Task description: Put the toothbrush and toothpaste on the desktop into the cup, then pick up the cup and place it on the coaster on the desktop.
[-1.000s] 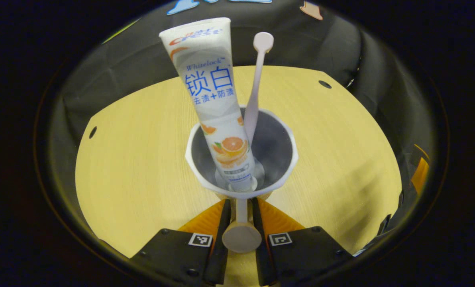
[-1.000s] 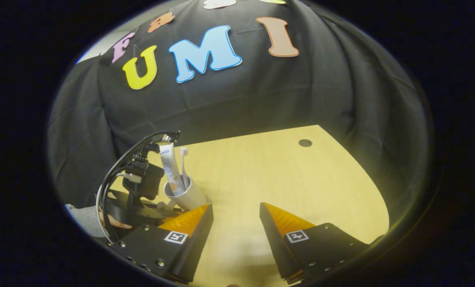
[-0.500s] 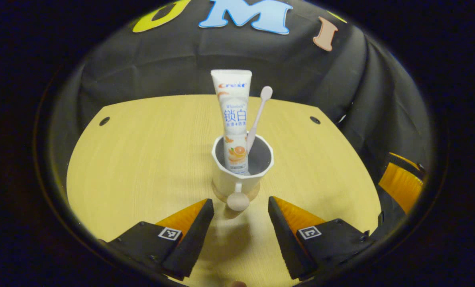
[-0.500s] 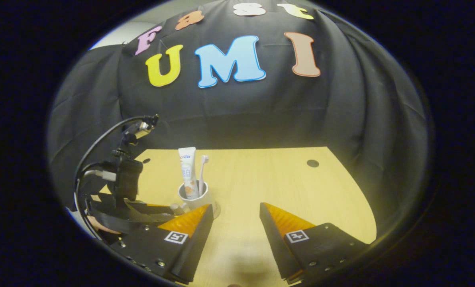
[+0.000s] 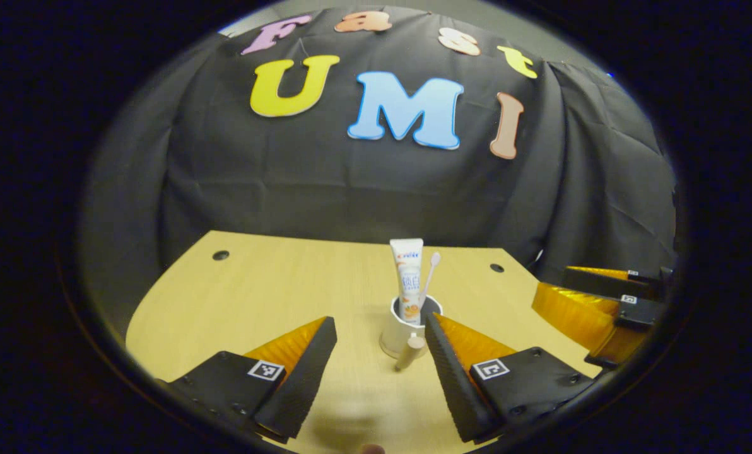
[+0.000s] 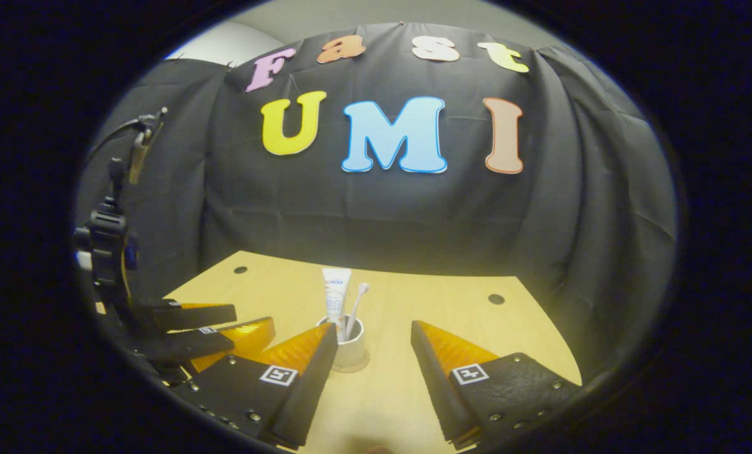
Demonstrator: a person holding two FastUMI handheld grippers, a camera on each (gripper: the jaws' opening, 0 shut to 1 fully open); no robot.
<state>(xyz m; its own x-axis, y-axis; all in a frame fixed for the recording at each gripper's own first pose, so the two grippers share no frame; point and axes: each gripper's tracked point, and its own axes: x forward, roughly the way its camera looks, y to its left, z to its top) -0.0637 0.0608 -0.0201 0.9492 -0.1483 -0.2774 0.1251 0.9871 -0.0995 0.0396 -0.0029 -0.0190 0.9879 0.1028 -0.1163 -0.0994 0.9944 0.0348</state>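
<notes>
Cup: white, faceted rim, upright on coaster; holds toothpaste, toothbrush.
Left tongs: apart, drawn back from cup, handle released.
Right tongs: apart, empty.

The bench is pale wood-grain laminate, smooth with a soft sheen. The cup looks like smooth matt white plastic or ceramic; which one is unclear. The toothpaste is a glossy printed plastic tube. The toothbrush is smooth pale plastic.
</notes>
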